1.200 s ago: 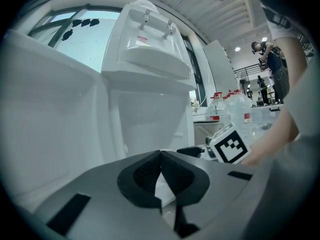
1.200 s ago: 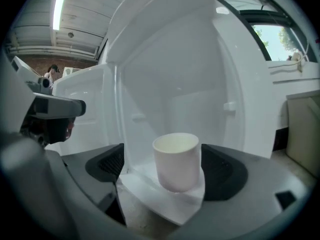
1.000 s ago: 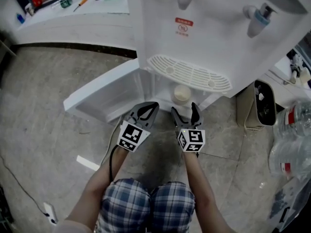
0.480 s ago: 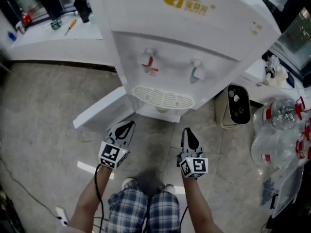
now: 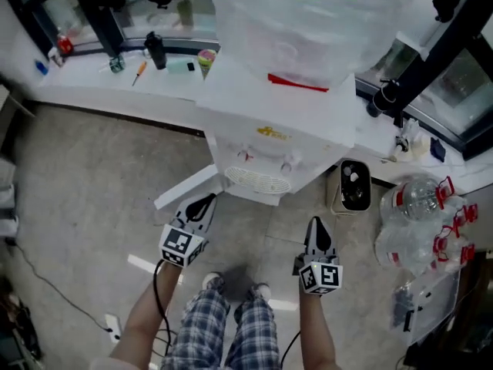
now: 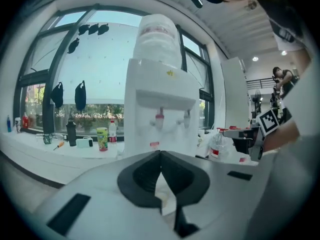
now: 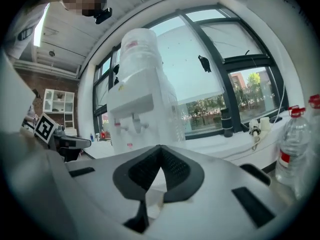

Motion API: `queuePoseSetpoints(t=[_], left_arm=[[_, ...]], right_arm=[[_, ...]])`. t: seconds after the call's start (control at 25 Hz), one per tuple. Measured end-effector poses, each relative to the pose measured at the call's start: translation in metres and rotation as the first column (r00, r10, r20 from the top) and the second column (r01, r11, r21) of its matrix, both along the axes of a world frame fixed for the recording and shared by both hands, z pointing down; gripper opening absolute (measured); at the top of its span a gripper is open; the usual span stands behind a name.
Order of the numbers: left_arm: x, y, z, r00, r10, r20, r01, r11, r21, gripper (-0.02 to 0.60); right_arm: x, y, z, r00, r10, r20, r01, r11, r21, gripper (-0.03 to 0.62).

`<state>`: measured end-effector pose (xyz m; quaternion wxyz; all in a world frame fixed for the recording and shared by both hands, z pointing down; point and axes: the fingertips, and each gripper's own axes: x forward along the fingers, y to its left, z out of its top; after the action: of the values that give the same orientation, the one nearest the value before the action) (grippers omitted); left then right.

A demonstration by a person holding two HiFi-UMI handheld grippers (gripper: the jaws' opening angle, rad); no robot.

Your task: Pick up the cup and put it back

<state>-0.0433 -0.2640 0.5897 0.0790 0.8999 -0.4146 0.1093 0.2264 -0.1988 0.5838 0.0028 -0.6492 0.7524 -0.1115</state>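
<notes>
grippers, pair, facing a water dispenser; both empty.
left gripper [image 5: 205,200]: jaws pressed together, nothing between them; placed at 7 o'clock of the water dispenser [image 5: 269,141], near its open lower door [image 5: 183,190]. right gripper [image 5: 316,226]: jaws have just been closing and meet tip to tip, nothing between them; placed at 5 o'clock of the dispenser. both point toward 12 o'clock, with the drip grille [image 5: 256,180] ahead. cup: cannot be made out in any view; held by neither gripper. clear plastic bottles [image 5: 420,210]: on the floor at 3 o'clock of the right gripper. dark bin [image 5: 354,185]: just beside the dispenser, between it and the bottles.
</notes>
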Motion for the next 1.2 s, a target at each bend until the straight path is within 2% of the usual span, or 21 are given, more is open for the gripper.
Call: queuePoseSetpoints(t=[0.2, 0.32, 0.48, 0.8, 1.2], left_arm=[[-0.012, 0.013, -0.129, 0.999, -0.03, 0.036, 0.029, 0.999, 0.028, 0.025], [-0.016, 0.016, -0.205, 0.999, -0.046, 0.015, 0.046, 0.998, 0.041, 0.025], [-0.016, 0.019, -0.28, 0.999, -0.031, 0.023, 0.029, 0.997, 0.069, 0.025], [-0.009, 0.014, -0.379, 0.999, -0.033, -0.009, 0.034, 0.992, 0.12, 0.025], [-0.002, 0.034, -0.427, 0.998, -0.036, -0.06, 0.045, 0.987, 0.153, 0.025]], right_arm=[[0.004, 0.017, -0.127, 1.0, -0.015, -0.013, 0.015, 1.0, 0.004, 0.018], [0.012, 0.02, -0.202, 1.0, -0.011, -0.023, 0.011, 1.0, 0.023, 0.018], [0.018, 0.024, -0.282, 0.999, 0.016, -0.035, -0.014, 0.998, 0.06, 0.018], [0.027, 0.039, -0.384, 0.995, 0.028, -0.094, -0.015, 0.991, 0.132, 0.017], [0.027, 0.065, -0.429, 0.995, 0.03, -0.093, -0.013, 0.984, 0.18, 0.017]])
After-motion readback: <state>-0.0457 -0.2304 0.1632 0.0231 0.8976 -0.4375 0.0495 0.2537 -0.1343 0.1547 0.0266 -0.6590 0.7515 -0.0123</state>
